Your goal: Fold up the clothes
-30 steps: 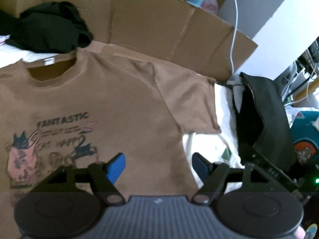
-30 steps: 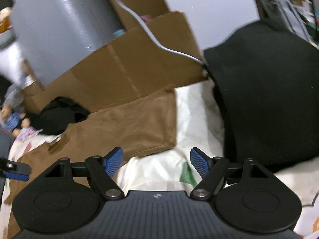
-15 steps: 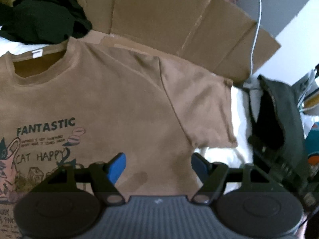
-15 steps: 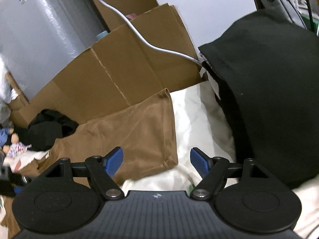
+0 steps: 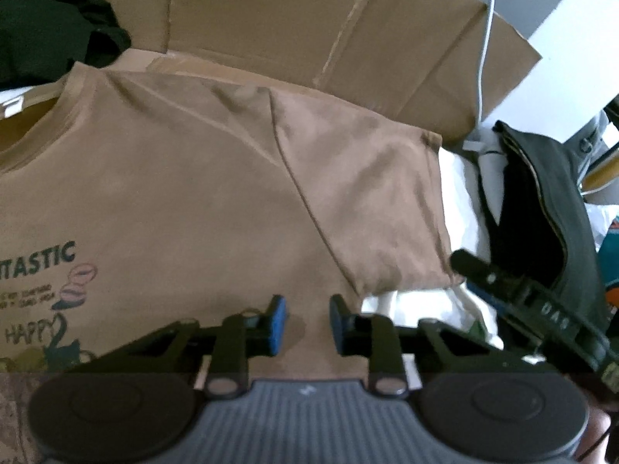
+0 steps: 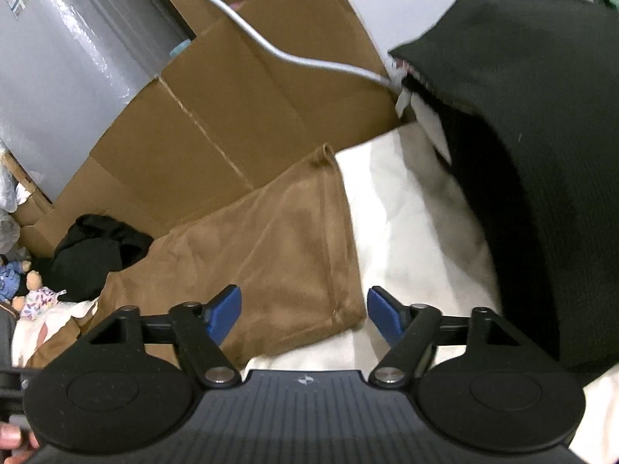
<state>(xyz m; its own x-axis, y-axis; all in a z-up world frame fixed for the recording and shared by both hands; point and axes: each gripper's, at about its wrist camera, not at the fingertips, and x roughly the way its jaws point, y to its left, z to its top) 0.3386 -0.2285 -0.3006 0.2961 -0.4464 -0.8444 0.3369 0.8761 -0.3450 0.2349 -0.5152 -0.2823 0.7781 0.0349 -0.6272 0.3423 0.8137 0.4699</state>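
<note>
Two grippers work over one brown T-shirt (image 5: pixel 185 193), which lies spread face up on a white sheet (image 6: pixel 406 232), its printed front showing lettering and cartoon cats at the left of the left wrist view. The left gripper (image 5: pixel 305 324) sits low over the shirt's side, just below the underarm, and its jaws are closing with brown fabric between the blue pads (image 5: pixel 276 323); a narrow gap still shows between them, and I cannot tell whether they press the cloth yet. The right gripper (image 6: pixel 305 311) hovers above the lower corner of the shirt's short sleeve (image 6: pixel 294 239), its jaws also closing but still wide apart, with the sleeve hem between them and neither pad touching it. The sleeve lies flat, pointing toward a flattened cardboard box (image 5: pixel 329 27) that stands along the far edge of the sheet. A grey cable (image 6: pixel 294 58) runs across the cardboard. A black garment (image 6: pixel 541 154) is heaped just beside the sleeve on the right, and another dark garment (image 5: pixel 50 27) is bunched near the shirt's collar.
</note>
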